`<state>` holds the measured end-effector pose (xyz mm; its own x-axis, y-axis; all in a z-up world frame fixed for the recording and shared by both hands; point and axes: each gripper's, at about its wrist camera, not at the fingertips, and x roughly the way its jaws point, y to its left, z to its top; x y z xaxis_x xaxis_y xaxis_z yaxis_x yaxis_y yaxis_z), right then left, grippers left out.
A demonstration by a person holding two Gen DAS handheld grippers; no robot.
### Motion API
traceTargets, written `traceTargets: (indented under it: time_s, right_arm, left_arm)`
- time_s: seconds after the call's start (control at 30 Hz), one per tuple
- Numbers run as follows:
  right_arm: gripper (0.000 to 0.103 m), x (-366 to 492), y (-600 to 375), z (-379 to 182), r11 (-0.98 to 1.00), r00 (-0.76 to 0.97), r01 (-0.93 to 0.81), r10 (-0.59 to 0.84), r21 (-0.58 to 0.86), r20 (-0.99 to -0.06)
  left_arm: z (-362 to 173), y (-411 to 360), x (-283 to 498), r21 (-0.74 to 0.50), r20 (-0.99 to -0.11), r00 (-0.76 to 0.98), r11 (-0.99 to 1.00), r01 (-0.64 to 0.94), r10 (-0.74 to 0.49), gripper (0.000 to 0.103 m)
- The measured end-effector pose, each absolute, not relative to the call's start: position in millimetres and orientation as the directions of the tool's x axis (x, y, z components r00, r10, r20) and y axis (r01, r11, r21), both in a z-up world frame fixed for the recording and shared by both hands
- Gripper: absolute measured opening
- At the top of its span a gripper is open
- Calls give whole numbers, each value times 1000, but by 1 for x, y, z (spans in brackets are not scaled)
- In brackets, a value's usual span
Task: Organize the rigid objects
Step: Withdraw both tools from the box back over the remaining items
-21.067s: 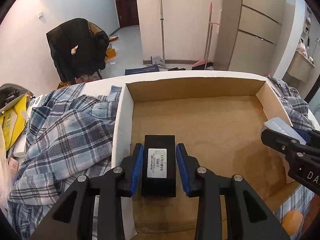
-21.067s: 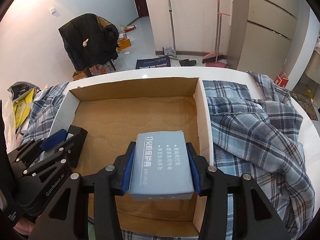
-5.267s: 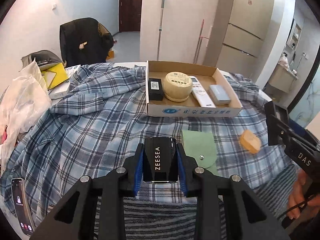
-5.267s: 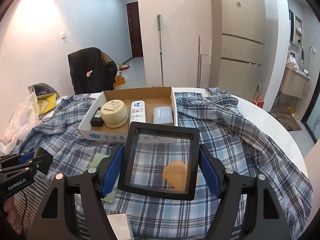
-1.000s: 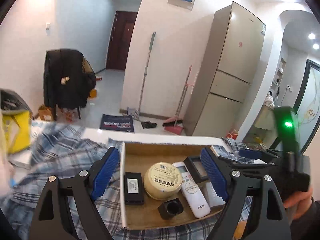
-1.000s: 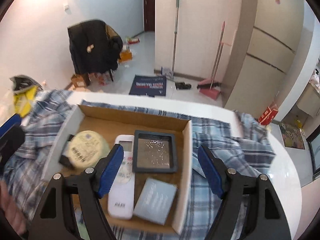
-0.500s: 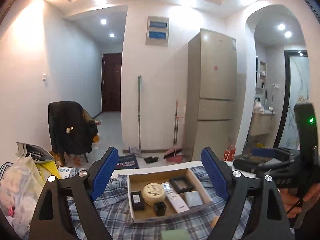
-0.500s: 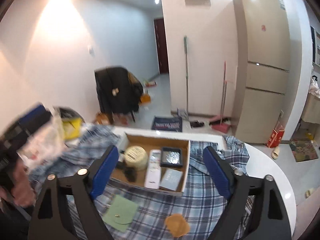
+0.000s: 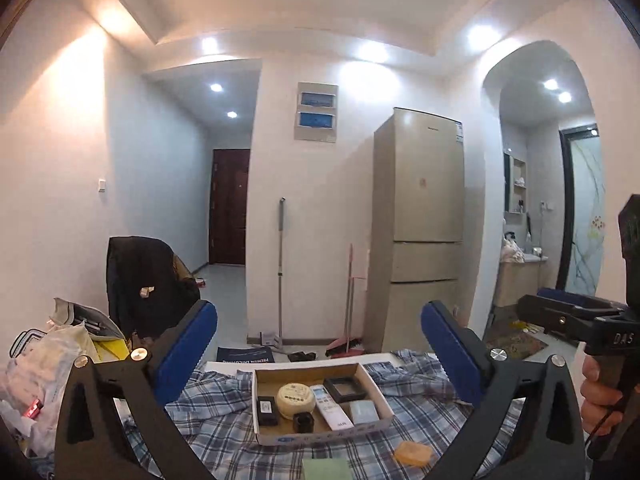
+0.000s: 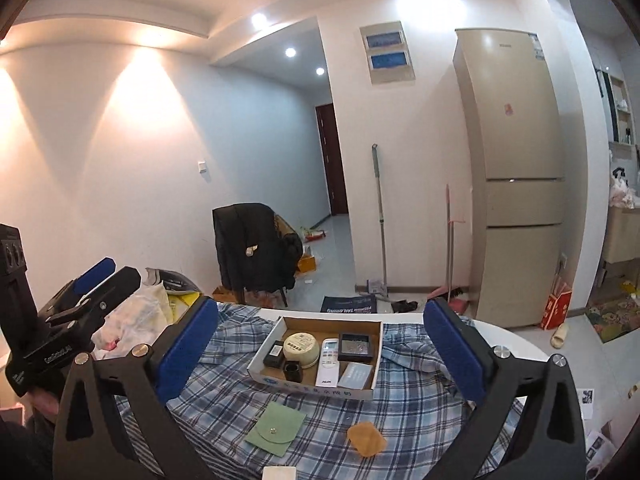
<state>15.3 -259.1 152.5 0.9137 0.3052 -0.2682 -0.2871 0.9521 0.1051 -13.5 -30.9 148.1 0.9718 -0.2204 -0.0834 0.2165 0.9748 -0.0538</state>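
Both the left gripper (image 9: 319,344) and the right gripper (image 10: 321,342) have just been opening and stand wide apart with nothing between the pads. The cardboard box (image 10: 280,378) sits on the plaid cloth (image 10: 408,412) over the table, holding the remote (image 10: 329,360), round tin and framed glass tile (probably fragile, best gripped by its rim). An orange pad (image 10: 366,444) and green pouch (image 10: 275,428), likely light and soft, lie loose nearer the camera; a fridge (image 10: 516,184) stands beyond.

**What we cannot make out**

We see the green pouch (image 9: 325,469) cut off by the left view's bottom edge, and a white block (image 10: 279,473) cut by the right view's. Print on the cardboard box (image 10: 312,390) front and the remote (image 10: 329,362) is too small to read.
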Motion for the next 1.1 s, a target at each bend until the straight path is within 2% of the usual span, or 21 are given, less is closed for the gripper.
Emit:
traceTargets:
  time_s: [0.27,0.5,0.7,0.83,0.9,1.1]
  right_arm:
    - [102,18,-264,129,949,903,-299,314,98,-294]
    - [102,44,-263,93,949,870,-291,316,123,-378]
    - [102,64,-267,65,959,860,-261,283,112,-425]
    - [102,79,-267,47,963,845,-251,266,96,-463]
    - [102,87,-268,35,967,839,-238,255,97,-480]
    - [102,110,-270,2,969,795,-229,241,93,-557]
  left_arm:
    - [129,-40,-20,-32,-125,970,978,207,-209,103]
    - [79,-48,22,-56,-283,939,980,189,-198,103]
    - [44,-49,50,-86,-379,906,982,169,-189,103]
    - [18,-45,73,-137,-489,846,976,167,-213,103]
    - [0,-38,86,-206,-555,790,963,172,-260,103]
    - [-30,-27,104,-209,-619,756,973,100,-211,103]
